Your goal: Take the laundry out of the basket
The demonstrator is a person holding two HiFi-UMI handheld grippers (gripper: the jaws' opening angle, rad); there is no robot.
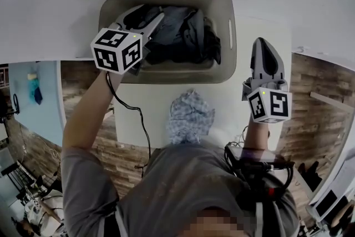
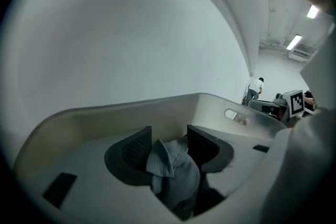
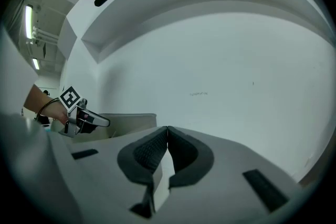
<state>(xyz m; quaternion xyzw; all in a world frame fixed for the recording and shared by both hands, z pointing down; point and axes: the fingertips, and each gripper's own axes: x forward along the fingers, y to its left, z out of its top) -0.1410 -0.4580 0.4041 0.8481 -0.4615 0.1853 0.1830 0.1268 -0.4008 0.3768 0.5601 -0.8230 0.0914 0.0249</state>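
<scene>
Dark laundry (image 1: 177,33) straight below: hovering left hand-held gripper (image 2: 169,145) over basket (image 1: 228,5), spread loosely around grey-blue fold (image 2: 173,168); keeping closed, empty right hand-held gripper (image 3: 167,136) aside.

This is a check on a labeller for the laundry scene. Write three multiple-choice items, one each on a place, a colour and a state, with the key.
1. Where is the crumpled pale blue patterned garment relative to the beige plastic laundry basket?
A inside it
B outside it, on the white table
C draped over its rim

2. What colour is the laundry pile in the basket?
A dark grey and black
B red
C yellow

3. How do the right gripper jaws stand?
A wide apart
B closed on cloth
C together, nothing between

Key:
1 B, the head view shows it on the tabletop.
2 A, the pile looks dark.
3 C, the right gripper view shows the pads meeting.
</scene>
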